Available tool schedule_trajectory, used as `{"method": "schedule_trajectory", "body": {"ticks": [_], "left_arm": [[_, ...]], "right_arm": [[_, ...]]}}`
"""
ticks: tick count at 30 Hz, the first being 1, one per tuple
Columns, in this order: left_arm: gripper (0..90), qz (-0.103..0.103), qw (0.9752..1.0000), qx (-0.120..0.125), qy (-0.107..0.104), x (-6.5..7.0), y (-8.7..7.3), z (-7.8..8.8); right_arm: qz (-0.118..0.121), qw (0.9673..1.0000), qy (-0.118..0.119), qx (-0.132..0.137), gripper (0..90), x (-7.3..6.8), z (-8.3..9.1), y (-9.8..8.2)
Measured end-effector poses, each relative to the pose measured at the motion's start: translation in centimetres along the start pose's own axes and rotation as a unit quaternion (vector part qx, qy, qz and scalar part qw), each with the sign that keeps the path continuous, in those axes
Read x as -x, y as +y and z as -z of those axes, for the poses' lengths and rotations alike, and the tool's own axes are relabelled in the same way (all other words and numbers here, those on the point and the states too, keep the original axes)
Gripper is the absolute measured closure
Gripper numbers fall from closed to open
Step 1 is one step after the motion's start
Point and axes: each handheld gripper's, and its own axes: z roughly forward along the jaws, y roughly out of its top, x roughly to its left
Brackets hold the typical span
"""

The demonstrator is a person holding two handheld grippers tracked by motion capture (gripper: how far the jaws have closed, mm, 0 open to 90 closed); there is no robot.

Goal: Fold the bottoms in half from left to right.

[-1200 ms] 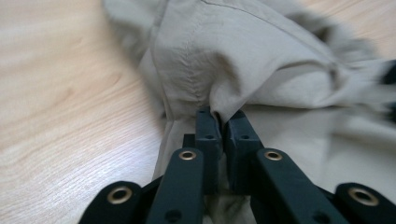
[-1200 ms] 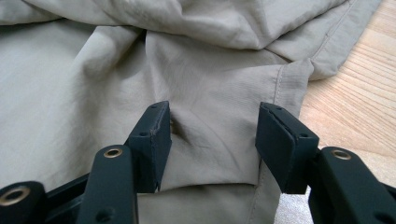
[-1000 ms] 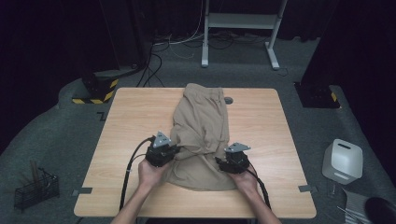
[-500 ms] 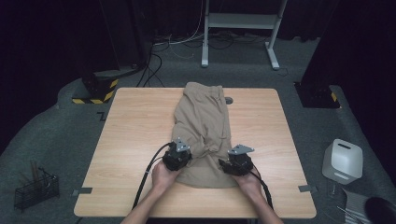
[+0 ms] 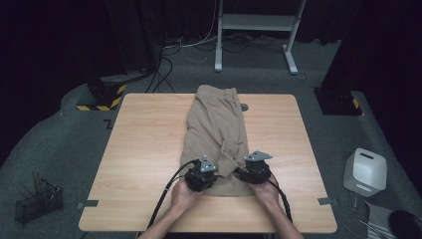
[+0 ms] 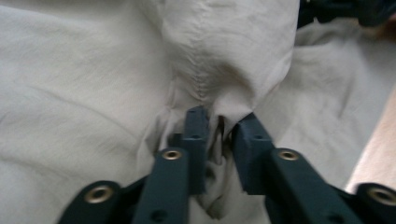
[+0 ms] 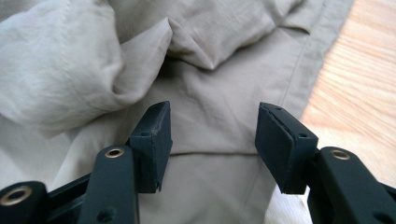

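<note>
Wooden table [image 5: 144,149] in a dark room w/ khaki trousers [image 5: 219,124] laid lengthwise down its middle, near end bunched at the person's edge. Left gripper [image 6: 219,133] has just been opening – jaws now a narrow gap w/ a pucker of seam fabric between them, prob. letting go after a fold – while right gripper [image 7: 212,135] hangs spread wide over the hem, gripping nothing. Cloth is thin, wrinkled, pale beige.

Left gripper [image 5: 201,174] moved rightward along trousers [image 5: 219,124]; jaws opening, seemingly releasing fold.
</note>
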Motion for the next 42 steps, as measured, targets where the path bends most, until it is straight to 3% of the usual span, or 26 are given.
{"method": "schedule_trajectory", "body": {"ticks": [5,7,13,17,20,23,26,32,35,38,42], "left_arm": [[55.2,0.01,0.9991,0.041,0.002,-0.6,0.3,2.5],[49.7,0.027,0.9981,0.055,0.003,-1.4,0.3,3.7],[42.8,0.066,0.9945,0.079,0.022,-3.8,0.2,5.8],[41.8,0.092,0.9923,0.064,0.053,-5.8,-0.6,5.7],[41.4,0.114,0.9892,0.044,0.081,-7.4,-1.6,5.2],[40.5,0.138,0.9857,0.031,0.092,-8.6,-2.7,4.8],[39.7,0.148,0.984,0.022,0.097,-9.1,-3.6,4.5],[39.0,0.147,0.9835,0.016,0.105,-9.2,-4.7,3.8],[38.4,0.146,0.9828,0.031,0.109,-9.1,-5.3,3.5],[37.4,0.136,0.9824,0.046,0.119,-8.8,-5.7,3.3],[35.5,0.123,0.9826,0.037,0.134,-8.4,-5.5,3.2]], "right_arm": [[-0.013,0.9998,0.003,0.013,45.8,0.6,1.6,-0.1],[-0.026,0.9993,0.008,0.025,47.1,1.0,2.3,0.1],[-0.041,0.9976,0.008,0.055,49.0,1.6,3.5,1.1],[-0.042,0.997,0.01,0.065,49.4,1.6,3.5,2.1],[-0.036,0.9974,0.016,0.061,49.4,1.2,3.1,2.9],[-0.035,0.998,0.021,0.049,48.8,0.9,2.2,3.1],[-0.025,0.998,0.042,0.04,47.3,0.4,1.9,2.9],[0.014,0.9976,0.066,0.02,45.3,-0.6,2.9,0.6],[0.026,0.9982,0.054,0.004,45.0,-0.5,3.5,-1.2],[0.012,0.9987,0.049,0.001,45.0,0.2,3.9,-1.9],[-0.021,0.9989,0.039,0.017,45.6,0.9,3.8,-1.2]]}}
